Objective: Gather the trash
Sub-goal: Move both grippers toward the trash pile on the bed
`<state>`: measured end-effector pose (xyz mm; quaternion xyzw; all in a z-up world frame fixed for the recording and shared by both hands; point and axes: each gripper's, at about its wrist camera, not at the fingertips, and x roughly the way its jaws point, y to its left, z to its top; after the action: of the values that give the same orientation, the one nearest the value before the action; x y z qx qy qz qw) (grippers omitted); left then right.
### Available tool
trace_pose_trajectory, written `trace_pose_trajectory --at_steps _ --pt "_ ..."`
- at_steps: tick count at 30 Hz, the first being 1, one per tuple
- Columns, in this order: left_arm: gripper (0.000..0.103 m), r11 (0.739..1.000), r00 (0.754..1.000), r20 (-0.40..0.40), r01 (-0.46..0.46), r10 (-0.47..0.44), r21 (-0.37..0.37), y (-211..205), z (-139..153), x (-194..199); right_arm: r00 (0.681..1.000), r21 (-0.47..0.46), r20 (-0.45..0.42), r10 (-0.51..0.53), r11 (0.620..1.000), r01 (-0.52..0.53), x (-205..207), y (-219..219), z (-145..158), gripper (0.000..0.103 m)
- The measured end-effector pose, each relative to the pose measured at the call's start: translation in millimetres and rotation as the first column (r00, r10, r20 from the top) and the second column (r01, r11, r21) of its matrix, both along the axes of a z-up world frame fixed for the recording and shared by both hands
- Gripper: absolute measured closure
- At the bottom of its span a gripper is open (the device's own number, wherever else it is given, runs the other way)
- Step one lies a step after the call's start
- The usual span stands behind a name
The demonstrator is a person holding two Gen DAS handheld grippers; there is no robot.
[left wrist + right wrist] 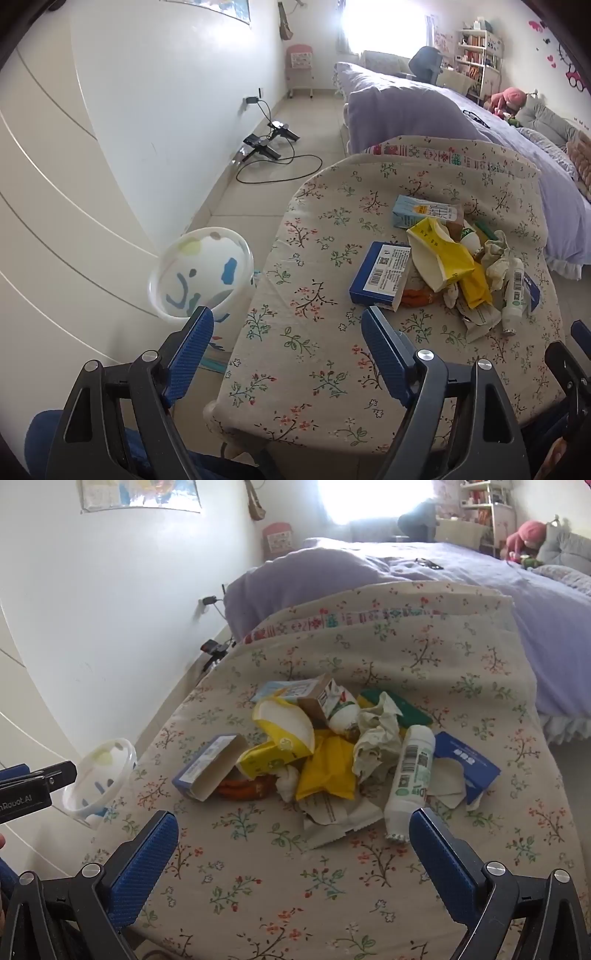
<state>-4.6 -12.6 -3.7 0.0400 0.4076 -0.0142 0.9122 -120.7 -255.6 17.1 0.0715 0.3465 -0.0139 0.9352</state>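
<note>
Cardboard box: light, stiff, crushable; grip across short sides.
Tube: slick, rolls; pinch mid-body.
Wrappers: soft, featherlight; pinch a fold.
Location: heaped mid-surface; bin beside edge.
Left tongs: wide open, empty.
Right tongs: wide open, empty.

Your left gripper and right gripper share blue ribbed pads, black linkages behind them, and silver pivot screws.

I see a beige cloth printed with small red and green floral sprigs, a dark blue box, yellow wrappers, a white tube, a white bin with blue and green blotches, and lilac bedding.
</note>
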Motion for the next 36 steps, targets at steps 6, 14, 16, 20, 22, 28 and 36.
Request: trace_pose_trajectory --at_steps 6,14,16,20,22,28,36 --pt "0.018 1.0 1.0 -0.002 0.009 -0.009 0.007 -2.0 -0.6 -0.6 1.0 0.003 -0.003 0.008 1.0 -0.008 2.7 1.0 -0.1 0.0" --pt "0.018 1.0 1.0 -0.002 0.012 -0.012 0.01 -2.3 -0.5 -0.9 1.0 0.0 0.005 0.011 1.0 -0.011 0.0 3.4 0.7 0.0" --pt "0.018 1.0 1.0 -0.002 0.012 -0.012 0.008 -2.7 -0.2 -1.2 1.0 -0.001 0.005 0.012 1.0 -0.012 0.7 1.5 -0.8 0.0" --pt "0.018 1.0 1.0 -0.003 0.014 -0.014 0.011 -3.6 -0.6 -1.2 1.0 -0.003 0.003 0.012 1.0 -0.012 0.9 2.6 -1.6 0.0" --pt "0.018 1.0 1.0 -0.002 0.015 -0.015 0.014 -3.9 -0.9 -1.3 1.0 -0.001 0.003 0.011 1.0 -0.011 0.5 2.3 -1.7 0.0" --pt "0.018 1.0 1.0 -0.003 0.017 -0.017 0.014 -4.2 -0.7 -1.9 1.0 -0.005 0.002 0.012 1.0 -0.012 0.7 2.6 -1.9 0.0" --pt "0.018 1.0 1.0 -0.006 0.02 -0.02 0.015 -4.3 -0.9 -1.4 1.0 0.005 0.003 0.013 1.0 -0.013 0.4 2.5 -3.8 0.0"
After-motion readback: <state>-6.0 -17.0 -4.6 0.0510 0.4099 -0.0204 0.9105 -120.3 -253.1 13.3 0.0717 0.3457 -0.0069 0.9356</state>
